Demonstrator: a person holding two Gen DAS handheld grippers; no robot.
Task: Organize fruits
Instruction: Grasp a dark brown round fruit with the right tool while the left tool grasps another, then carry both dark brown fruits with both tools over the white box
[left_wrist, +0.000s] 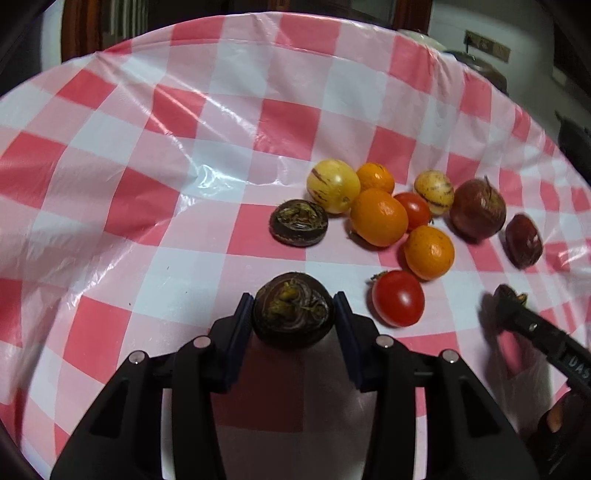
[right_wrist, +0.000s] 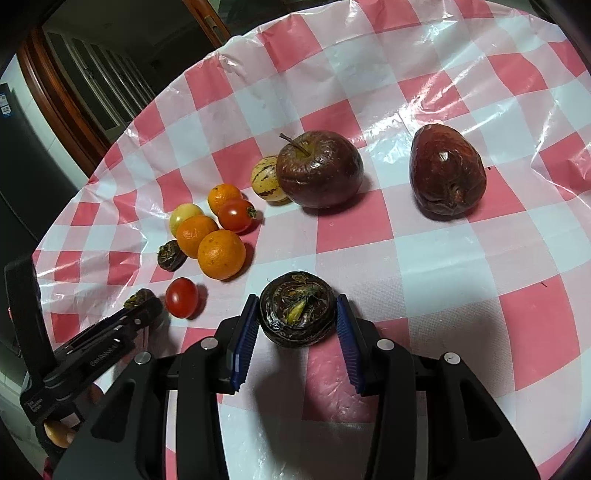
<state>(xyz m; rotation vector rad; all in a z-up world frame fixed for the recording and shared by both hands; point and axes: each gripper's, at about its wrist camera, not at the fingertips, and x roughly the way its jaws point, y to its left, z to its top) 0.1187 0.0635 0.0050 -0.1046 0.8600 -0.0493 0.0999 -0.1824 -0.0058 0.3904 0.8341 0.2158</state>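
Your left tool (left_wrist: 293, 314) is clamping a dark water chestnut (left_wrist: 293, 312) just above the checked surface (left_wrist: 147, 184), beside a red tomato (left_wrist: 398, 298); your right tool (right_wrist: 297, 319) is gripping another dark chestnut (right_wrist: 297, 308), near the oranges (right_wrist: 221, 254) and wrinkled apple (right_wrist: 319, 170).

Fruit cluster sits on the bench (right_wrist: 424, 258): oranges (right_wrist: 221, 254) and tomatoes (right_wrist: 236, 215) left, apple (right_wrist: 319, 170) behind centre, pear (right_wrist: 447, 173) to its right. Striped fruit (right_wrist: 266, 180) touches the apple's left side.
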